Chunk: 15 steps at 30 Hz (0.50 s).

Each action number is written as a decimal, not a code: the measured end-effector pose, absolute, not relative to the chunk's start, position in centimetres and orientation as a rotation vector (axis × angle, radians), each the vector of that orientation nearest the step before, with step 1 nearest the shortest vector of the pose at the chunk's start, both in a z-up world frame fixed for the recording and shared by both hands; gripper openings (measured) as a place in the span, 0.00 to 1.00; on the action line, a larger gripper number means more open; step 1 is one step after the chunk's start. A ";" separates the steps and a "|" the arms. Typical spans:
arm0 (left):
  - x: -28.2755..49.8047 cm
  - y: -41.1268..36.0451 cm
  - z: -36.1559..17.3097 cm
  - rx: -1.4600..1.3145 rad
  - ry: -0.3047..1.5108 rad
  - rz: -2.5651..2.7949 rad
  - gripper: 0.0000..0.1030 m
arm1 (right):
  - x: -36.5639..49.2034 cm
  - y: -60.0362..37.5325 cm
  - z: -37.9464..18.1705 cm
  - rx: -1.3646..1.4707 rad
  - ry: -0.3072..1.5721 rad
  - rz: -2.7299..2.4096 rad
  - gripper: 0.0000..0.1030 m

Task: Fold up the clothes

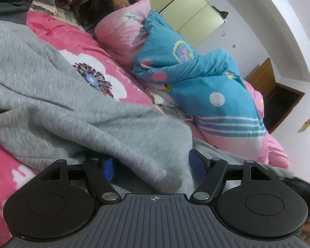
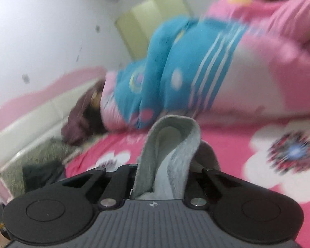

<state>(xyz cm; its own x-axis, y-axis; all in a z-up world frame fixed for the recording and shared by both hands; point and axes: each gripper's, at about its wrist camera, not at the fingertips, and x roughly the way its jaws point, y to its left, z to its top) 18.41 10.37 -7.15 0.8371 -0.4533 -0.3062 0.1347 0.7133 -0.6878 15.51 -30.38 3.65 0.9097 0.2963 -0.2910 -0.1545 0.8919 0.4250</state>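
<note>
A rumpled, fleecy grey garment (image 1: 57, 95) lies on the pink floral bed (image 1: 117, 70). At two o'clock a blue-and-pink quilt (image 1: 196, 78) is bunched. The left hand-held gripper (image 1: 153, 167) straddles a thick fold, jaws apart; the right hand-held gripper (image 2: 163, 177) is clamped on a looped edge.

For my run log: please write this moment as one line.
left gripper: open around grey sweatshirt | right gripper: shut on sweatshirt hem | bed: pink floral sheet
</note>
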 end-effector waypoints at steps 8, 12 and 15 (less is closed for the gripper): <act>18.5 9.7 -7.5 -0.711 0.521 -0.363 0.69 | 6.7 -41.3 9.9 0.414 0.155 -0.043 0.08; 18.4 8.9 -7.7 -0.710 0.539 -0.392 0.69 | 3.6 -45.3 9.4 0.443 0.145 -0.160 0.08; 18.0 8.2 -7.6 -0.698 0.540 -0.428 0.69 | 2.1 -47.6 8.0 0.457 0.152 -0.239 0.08</act>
<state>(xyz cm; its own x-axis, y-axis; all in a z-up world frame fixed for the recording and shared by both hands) 17.99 8.15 -7.61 0.7810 -0.5365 -0.3198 0.1886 0.6907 -0.6981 2.09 -47.61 8.04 0.9609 -0.1936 -0.1981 0.2614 0.8701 0.4178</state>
